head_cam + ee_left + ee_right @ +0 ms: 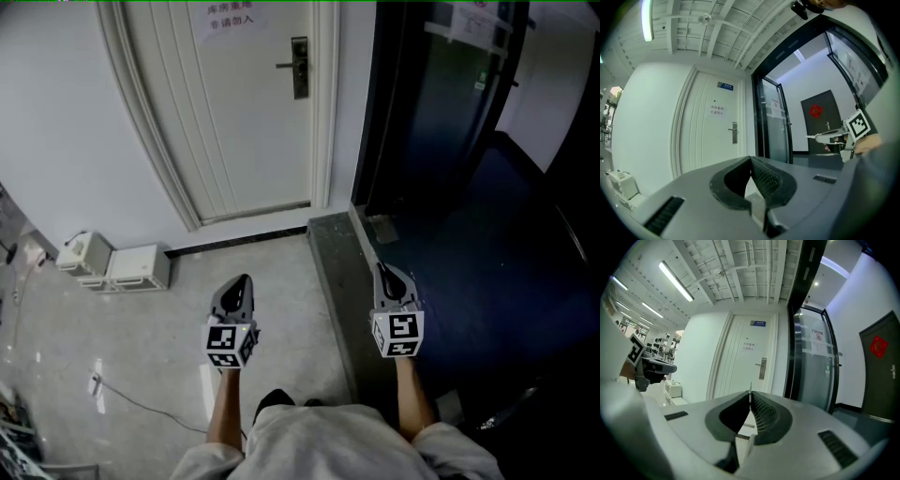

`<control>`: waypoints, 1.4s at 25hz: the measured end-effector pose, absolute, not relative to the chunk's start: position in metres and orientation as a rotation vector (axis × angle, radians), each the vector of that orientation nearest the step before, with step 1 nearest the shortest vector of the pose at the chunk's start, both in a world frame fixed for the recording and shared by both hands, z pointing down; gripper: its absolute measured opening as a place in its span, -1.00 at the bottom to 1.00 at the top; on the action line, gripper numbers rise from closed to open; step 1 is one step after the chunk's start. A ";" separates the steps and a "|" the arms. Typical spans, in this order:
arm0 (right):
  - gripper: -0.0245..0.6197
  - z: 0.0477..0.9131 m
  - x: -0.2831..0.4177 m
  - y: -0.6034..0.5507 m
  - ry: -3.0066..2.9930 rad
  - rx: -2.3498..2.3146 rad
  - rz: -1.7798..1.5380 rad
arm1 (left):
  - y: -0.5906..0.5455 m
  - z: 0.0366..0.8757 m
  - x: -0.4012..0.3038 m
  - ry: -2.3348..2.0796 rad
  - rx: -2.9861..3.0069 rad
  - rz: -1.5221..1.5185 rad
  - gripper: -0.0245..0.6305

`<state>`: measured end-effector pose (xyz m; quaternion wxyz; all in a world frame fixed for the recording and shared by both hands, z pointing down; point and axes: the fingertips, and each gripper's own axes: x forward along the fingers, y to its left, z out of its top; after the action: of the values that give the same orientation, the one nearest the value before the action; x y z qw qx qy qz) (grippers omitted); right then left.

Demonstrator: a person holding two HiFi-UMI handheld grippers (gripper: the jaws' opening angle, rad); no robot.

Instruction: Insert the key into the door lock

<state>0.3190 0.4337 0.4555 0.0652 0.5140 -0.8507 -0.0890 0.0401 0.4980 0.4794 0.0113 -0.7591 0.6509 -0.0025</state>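
The door lock (299,67), a dark plate with a lever handle, sits on the white door (234,112) far ahead; it also shows in the left gripper view (734,132) and the right gripper view (762,368). My right gripper (380,269) is shut on the key (750,388), a thin metal blade poking out past its tips (750,395). It points at the door and is still well short of the lock. My left gripper (246,277) is level beside it, its jaws (751,159) closed together with nothing in them.
Two white boxes (112,264) stand on the floor against the wall at left, with a cable (131,398) trailing nearby. A dark glass door (441,94) and dark carpet lie to the right, past a grey threshold strip (333,272). A paper notice (230,17) hangs on the white door.
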 end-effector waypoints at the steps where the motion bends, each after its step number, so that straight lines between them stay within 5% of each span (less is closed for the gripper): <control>1: -0.83 0.457 0.320 0.430 -2.568 1.546 -0.267 | 0.494 0.480 0.042 2.031 -2.368 -0.010 -0.87; 15: -0.83 0.474 0.286 0.340 -2.555 1.531 -0.239 | 0.402 0.493 0.009 2.050 -2.361 0.025 -0.87; 35: -0.83 0.430 0.123 0.043 -2.510 1.562 -0.276 | 0.093 0.457 -0.148 1.998 -2.424 0.074 -0.87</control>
<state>0.1231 0.0431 0.4296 0.0863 0.5242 -0.8421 -0.0927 -0.1484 0.0928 0.4567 -0.0005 -0.7715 0.6358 0.0237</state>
